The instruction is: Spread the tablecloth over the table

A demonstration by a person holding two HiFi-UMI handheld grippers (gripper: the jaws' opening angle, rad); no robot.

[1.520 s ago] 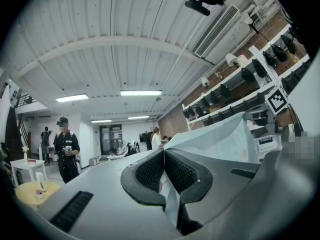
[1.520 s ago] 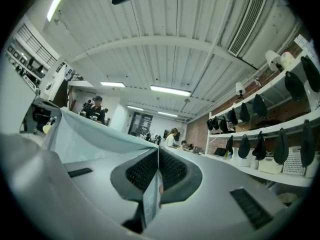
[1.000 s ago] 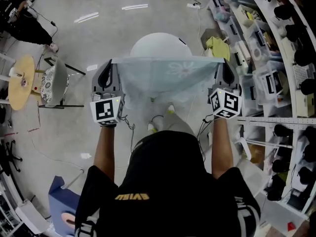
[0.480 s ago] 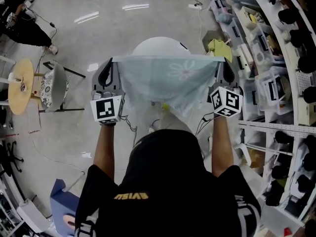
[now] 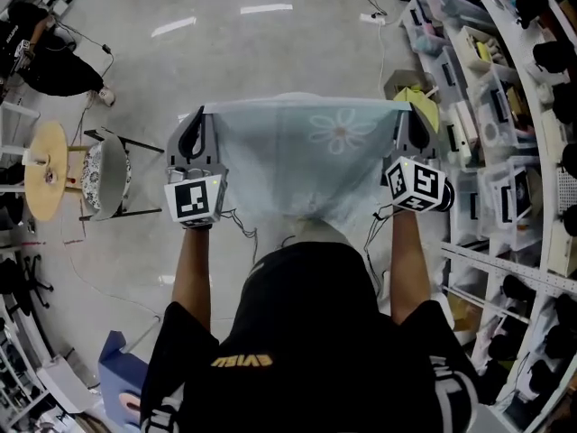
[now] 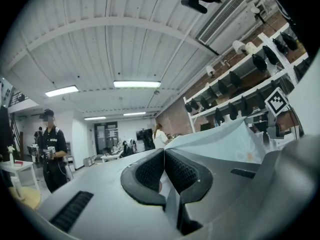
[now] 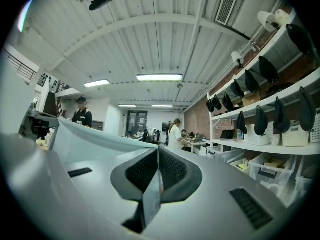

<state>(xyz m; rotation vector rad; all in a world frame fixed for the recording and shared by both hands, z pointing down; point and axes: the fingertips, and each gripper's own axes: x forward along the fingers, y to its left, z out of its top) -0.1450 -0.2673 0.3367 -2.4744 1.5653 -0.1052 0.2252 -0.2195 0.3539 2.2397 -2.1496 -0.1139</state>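
Note:
A pale blue tablecloth (image 5: pixel 306 156) with a flower print hangs stretched between my two grippers, held level in front of the person's chest. My left gripper (image 5: pixel 200 114) is shut on its left top corner and my right gripper (image 5: pixel 407 112) on its right top corner. In the left gripper view the jaws (image 6: pixel 163 156) pinch the fabric, and the tablecloth (image 6: pixel 225 139) runs off to the right. The right gripper (image 7: pixel 157 160) likewise pinches the tablecloth (image 7: pixel 85 139), which runs off to the left. Only a sliver of the white round table (image 5: pixel 290 96) shows beyond the cloth's far edge.
Shelves (image 5: pixel 505 152) packed with bins line the right side. On the left stand a chair (image 5: pixel 104 165) and a small yellow round table (image 5: pixel 45 156). A person in black (image 5: pixel 50 61) is at the top left. Cables lie on the floor under the cloth.
Both grippers have carried the stretched cloth forward over the white round table, which showed as a dome beyond the cloth and is now almost hidden by it. Both grips are unchanged.

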